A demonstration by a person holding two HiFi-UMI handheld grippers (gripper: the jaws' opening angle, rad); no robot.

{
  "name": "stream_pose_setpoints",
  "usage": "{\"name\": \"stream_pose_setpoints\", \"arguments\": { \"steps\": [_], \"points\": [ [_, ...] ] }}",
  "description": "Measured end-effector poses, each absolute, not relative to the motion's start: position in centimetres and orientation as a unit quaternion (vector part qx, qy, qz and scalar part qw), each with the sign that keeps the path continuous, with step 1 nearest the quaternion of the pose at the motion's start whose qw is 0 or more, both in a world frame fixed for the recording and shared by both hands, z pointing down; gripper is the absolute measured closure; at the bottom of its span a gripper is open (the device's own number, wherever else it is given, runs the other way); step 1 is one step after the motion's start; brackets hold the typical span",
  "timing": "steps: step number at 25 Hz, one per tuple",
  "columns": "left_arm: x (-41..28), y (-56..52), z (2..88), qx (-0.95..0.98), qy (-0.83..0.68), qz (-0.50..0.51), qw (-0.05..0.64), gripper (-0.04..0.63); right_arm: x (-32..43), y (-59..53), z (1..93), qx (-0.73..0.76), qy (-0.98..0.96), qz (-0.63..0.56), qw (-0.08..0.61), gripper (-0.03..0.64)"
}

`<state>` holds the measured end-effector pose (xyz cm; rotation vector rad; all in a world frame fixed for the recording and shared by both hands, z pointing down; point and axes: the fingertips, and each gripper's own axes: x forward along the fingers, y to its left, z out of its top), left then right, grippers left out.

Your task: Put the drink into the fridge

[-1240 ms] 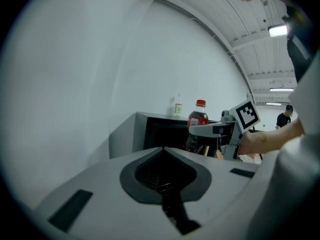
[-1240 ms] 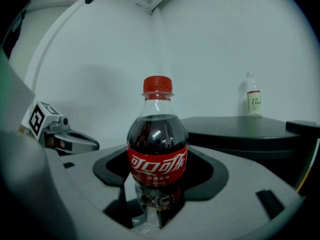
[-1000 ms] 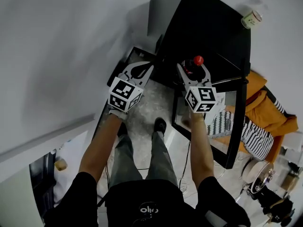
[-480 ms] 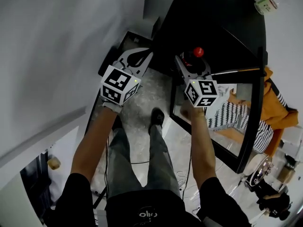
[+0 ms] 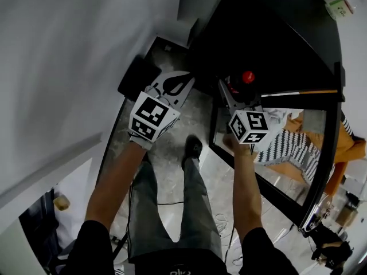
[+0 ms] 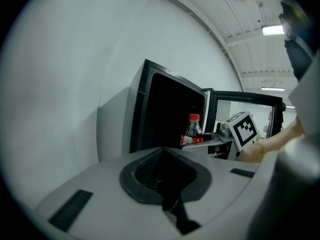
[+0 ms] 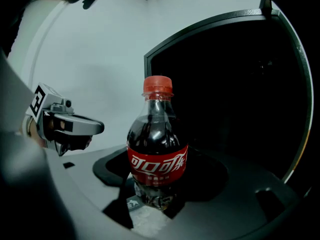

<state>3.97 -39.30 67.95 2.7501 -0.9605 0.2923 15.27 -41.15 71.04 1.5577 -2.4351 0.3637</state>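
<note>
Straight ahead of my right gripper (image 5: 234, 91), which clamps the upright red-capped cola bottle (image 7: 157, 149), gapes the black fridge (image 7: 235, 94); left gripper (image 5: 175, 87) closed, empty.

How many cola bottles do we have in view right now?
1. The cola bottle stands upright in the right gripper, in front of the open fridge. Its dark interior may hide others.

I see a pale speckled floor (image 5: 171, 144). The black fridge (image 5: 264, 33) stands on it, and the person's dark shoe (image 5: 194, 149) is planted just beside it.
</note>
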Motion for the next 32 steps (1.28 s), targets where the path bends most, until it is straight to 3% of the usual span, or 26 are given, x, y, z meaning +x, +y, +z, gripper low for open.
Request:
{"name": "stream_pose_setpoints", "arguments": {
  "steps": [14,32],
  "points": [
    [4.1,-38.1,71.7,0.932,-0.326,0.101,0.126,0.588,16.6,-38.6,75.9,0.538,-0.82,0.142,0.131,0.304],
    [7.7,-39.7,70.6,0.934,-0.316,0.097,0.137,0.588,18.7,-41.4,74.9,0.547,-0.817,0.137,0.123,0.304]
  ]
}}
